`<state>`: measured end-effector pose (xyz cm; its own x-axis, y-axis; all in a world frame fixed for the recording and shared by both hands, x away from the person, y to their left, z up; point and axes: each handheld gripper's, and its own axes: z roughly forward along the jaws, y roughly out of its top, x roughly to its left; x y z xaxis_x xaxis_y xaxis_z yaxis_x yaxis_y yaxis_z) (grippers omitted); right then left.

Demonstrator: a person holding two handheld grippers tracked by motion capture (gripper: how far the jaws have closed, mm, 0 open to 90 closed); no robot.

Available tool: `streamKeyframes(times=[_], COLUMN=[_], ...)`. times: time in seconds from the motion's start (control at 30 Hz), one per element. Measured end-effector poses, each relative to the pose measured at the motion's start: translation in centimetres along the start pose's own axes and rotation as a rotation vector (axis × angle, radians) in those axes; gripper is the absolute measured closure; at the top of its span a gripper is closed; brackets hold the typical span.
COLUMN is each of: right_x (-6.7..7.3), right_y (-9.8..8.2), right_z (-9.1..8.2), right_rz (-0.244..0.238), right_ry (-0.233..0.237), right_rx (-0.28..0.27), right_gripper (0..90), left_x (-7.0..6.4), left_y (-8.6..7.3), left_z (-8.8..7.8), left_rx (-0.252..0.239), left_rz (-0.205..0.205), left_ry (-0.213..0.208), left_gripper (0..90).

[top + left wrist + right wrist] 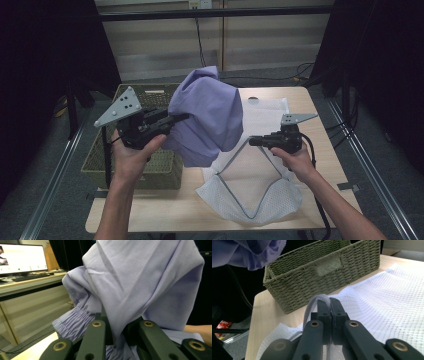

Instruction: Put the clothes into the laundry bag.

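Pale wooden counter point(320, 107) across the middle of the high view; at its left end a woven green basket point(105, 155), standing just beside the white mesh laundry bag point(260, 195); bag spread flat over the centre and near right of the counter, its grey-edged mouth pulled up into a peak.

Hanging in the air above the gap between basket and bag, a lilac garment point(210, 117), bunched and drooping, clear of the counter; gathered elastic cuff or waistband visible at its lower left in the left gripper view point(72, 322).

Left hand-held gripper point(182, 117) raised over the basket's near right part, pointing right; jaws clenched on a fold of the lilac garment, cloth pinched between the pads and spilling up and over them point(113, 337); garment thus directly at and beyond the jaw tips, to the right of the hand.

Right hand-held gripper point(254, 142) low over the bag, pointing left; jaws pressed together on the grey rim of the bag's mouth point(329, 307), lifting that edge off the counter; lilac garment just left of and above these jaws, apart from them.
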<state>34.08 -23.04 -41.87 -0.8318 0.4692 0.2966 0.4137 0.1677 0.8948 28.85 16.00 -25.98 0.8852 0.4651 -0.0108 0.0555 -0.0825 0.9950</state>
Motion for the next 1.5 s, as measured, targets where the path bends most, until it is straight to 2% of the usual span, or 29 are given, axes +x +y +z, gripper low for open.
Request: streamKeyframes(times=[0.07,0.23,0.5,0.57,0.63,0.67,0.77,0.83,1.0,1.1,1.23,1.33,1.5], right_x=[0.0,0.1,0.0,0.0,0.0,0.0,0.0,0.1,0.0,0.0,0.0,0.1,0.2], right_y=[0.0,0.0,0.1,0.1,0.1,0.1,0.1,0.2,0.2,0.2,0.1,0.1,0.1], right_z=[0.0,0.0,-0.1,-0.1,-0.1,-0.1,0.0,0.0,-0.1,-0.1,0.0,-0.1,-0.1], right_rz=[0.000,-0.002,0.004,0.006,0.008,0.005,0.008,0.005,0.005,0.005,0.006,0.004,0.004], right_ry=[-0.001,-0.002,0.005,0.009,0.012,0.013,0.016,0.017,0.017,0.018,0.017,0.016,0.017], right_rx=[-0.001,-0.002,-0.007,-0.007,-0.006,-0.007,-0.006,-0.008,-0.011,-0.011,-0.007,-0.009,-0.011], right_gripper=[88.7,88.8,88.7,88.7,88.8,88.8,88.7,88.8,88.8,88.8,88.7,88.8,88.8], left_x=[-0.1,-0.8,-1.9,-2.2,-2.4,-2.5,-2.8,-3.1,-3.3,-3.5,-3.6,-3.6,-3.8], left_y=[-0.2,-0.6,-0.8,-0.9,-1.2,-1.3,-1.5,-1.8,-3.0,-3.8,-4.4,-4.7,-6.2], left_z=[0.4,1.8,3.2,3.6,4.0,4.2,4.8,5.0,5.9,6.5,6.8,6.7,7.4], left_rx=[0.018,0.027,0.044,0.049,0.068,0.075,0.100,0.098,0.109,0.134,0.169,0.151,0.180], left_rz=[0.014,0.007,0.033,0.022,0.022,0.008,0.009,0.000,-0.018,-0.021,-0.019,-0.029,-0.036], left_ry=[-0.016,-0.045,-0.063,-0.067,-0.093,-0.105,-0.107,-0.119,-0.139,-0.152,-0.150,-0.165,-0.164], left_gripper=[81.6,81.6,81.7,81.7,81.7,81.6,81.6,81.7,81.7,81.7,81.7,81.7,81.7])
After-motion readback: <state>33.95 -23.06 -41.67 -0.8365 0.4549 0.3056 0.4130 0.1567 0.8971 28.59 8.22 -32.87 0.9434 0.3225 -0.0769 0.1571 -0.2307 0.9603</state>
